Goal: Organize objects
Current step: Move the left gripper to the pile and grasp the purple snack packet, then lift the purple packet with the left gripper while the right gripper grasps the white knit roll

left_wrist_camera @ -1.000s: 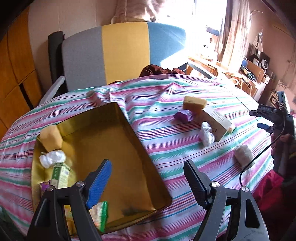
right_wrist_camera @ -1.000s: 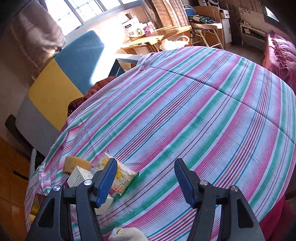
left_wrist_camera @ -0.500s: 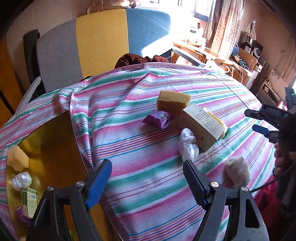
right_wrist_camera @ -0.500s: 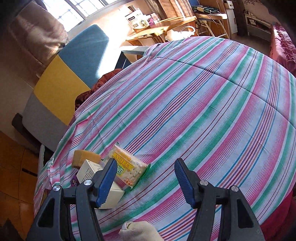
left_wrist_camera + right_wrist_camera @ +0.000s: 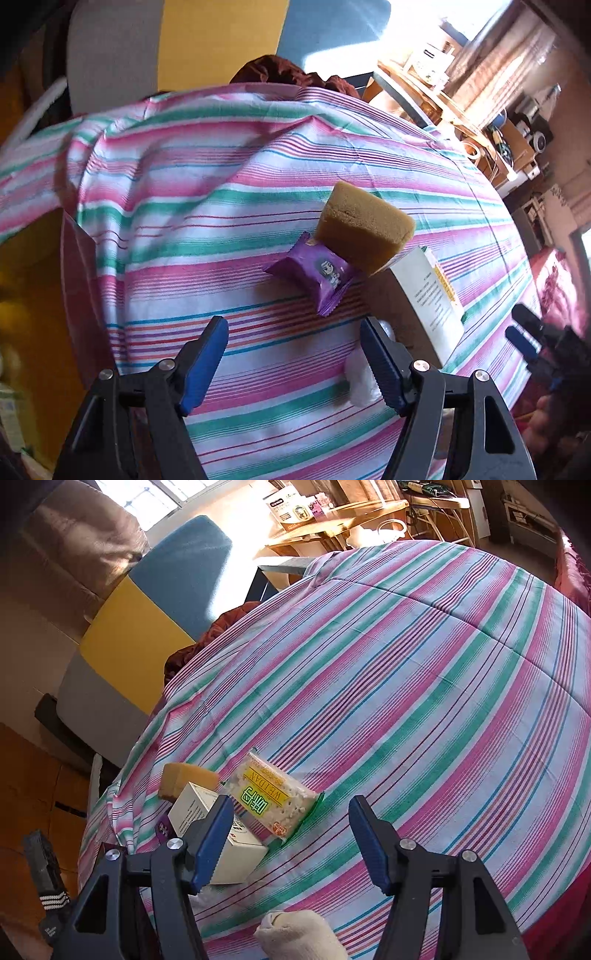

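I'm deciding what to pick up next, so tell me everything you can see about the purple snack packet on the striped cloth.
The purple snack packet is a small, glossy pillow pack with crimped, serrated ends and a little cartoon face printed on it. It looks sealed and puffed. It lies flat, skewed, on the striped cloth, with one end against the tan sponge block. The white box sits close beside it. The left gripper hangs open just short of it, not touching.

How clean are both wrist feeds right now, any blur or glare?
Left wrist view: motion-smeared at its left edge, purple snack packet and sponge sharp, sun blown out top right. Right wrist view: crisp, cracker packet readable, glare at the window.
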Motion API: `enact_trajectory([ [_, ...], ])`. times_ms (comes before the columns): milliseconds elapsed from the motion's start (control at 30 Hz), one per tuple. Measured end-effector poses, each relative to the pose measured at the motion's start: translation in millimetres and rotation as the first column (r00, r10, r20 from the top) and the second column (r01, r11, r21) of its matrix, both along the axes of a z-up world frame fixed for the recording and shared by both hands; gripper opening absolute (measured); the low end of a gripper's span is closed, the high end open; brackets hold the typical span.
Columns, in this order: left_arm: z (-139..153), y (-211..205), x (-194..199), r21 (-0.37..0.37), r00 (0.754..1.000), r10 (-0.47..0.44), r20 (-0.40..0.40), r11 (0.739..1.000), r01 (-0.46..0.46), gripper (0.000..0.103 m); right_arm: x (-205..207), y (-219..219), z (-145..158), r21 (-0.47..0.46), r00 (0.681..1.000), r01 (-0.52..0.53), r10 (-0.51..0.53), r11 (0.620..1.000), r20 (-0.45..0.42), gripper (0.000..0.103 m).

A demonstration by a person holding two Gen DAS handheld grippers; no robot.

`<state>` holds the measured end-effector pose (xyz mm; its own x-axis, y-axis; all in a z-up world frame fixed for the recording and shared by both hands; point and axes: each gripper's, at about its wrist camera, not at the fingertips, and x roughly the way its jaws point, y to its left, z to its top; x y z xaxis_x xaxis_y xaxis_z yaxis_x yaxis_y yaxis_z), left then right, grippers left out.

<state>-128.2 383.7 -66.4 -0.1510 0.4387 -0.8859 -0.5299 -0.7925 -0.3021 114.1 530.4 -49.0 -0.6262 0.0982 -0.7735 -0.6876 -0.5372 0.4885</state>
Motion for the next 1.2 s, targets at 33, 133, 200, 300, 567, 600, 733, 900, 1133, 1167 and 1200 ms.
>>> enact_trajectory([
  [33, -2, 2, -3, 0.012, 0.999, 0.019, 0.032, 1.0, -0.019, 0.074, -1, -1, 0, -0.001, 1.0, -0.004, 0.004, 1.0, -0.002, 0.066],
  [133, -7, 13, -13, 0.027, 0.994, 0.066, 0.088, 0.997, -0.069, 0.074, -2, -2, 2, -0.003, 1.0, -0.018, 0.018, 1.0, -0.007, 0.066],
  [200, -11, 20, -18, 0.031, 0.989, 0.089, 0.115, 0.995, -0.093, 0.074, -3, -3, 2, -0.004, 1.0, -0.022, 0.022, 1.0, -0.008, 0.066],
  [300, -17, 33, -26, 0.005, 0.986, 0.112, 0.121, 0.994, -0.113, 0.074, -3, -3, 2, -0.014, 0.999, -0.031, 0.031, 0.999, -0.013, 0.066],
  [567, -31, 53, -27, -0.057, 0.997, 0.063, 0.047, 0.997, -0.061, 0.044, -5, -2, -1, -0.021, 0.999, -0.037, 0.037, 0.999, -0.01, 0.066],
  [600, -31, 53, -24, -0.058, 0.999, 0.037, 0.033, 0.998, -0.035, 0.043, -5, -3, -1, -0.021, 0.999, -0.038, 0.038, 0.999, -0.008, 0.066],
  [733, -32, 44, -15, -0.061, 1.0, -0.025, -0.018, 0.998, 0.024, 0.038, -7, -5, 1, 0.004, 0.999, -0.051, 0.051, 0.999, -0.001, 0.066],
  [900, -32, 30, 4, -0.083, 0.992, -0.091, -0.092, 0.993, 0.083, 0.038, -5, -3, 1, 0.022, 0.999, -0.048, 0.048, 0.999, 0.001, 0.066],
  [1133, -29, 21, 30, -0.101, 0.977, -0.151, -0.154, 0.986, 0.136, 0.037, -6, 1, -2, 0.015, 0.999, -0.054, 0.054, 0.998, 0.001, 0.066],
  [1167, -27, 20, 32, -0.1, 0.974, -0.156, -0.163, 0.985, 0.141, 0.037, -7, 1, -3, 0.015, 0.998, -0.061, 0.061, 0.998, 0.006, 0.066],
  [1200, -24, 18, 35, -0.102, 0.971, -0.16, -0.175, 0.984, 0.144, 0.037, -9, 0, -4, 0.015, 0.998, -0.07, 0.07, 0.997, 0.012, 0.066],
])
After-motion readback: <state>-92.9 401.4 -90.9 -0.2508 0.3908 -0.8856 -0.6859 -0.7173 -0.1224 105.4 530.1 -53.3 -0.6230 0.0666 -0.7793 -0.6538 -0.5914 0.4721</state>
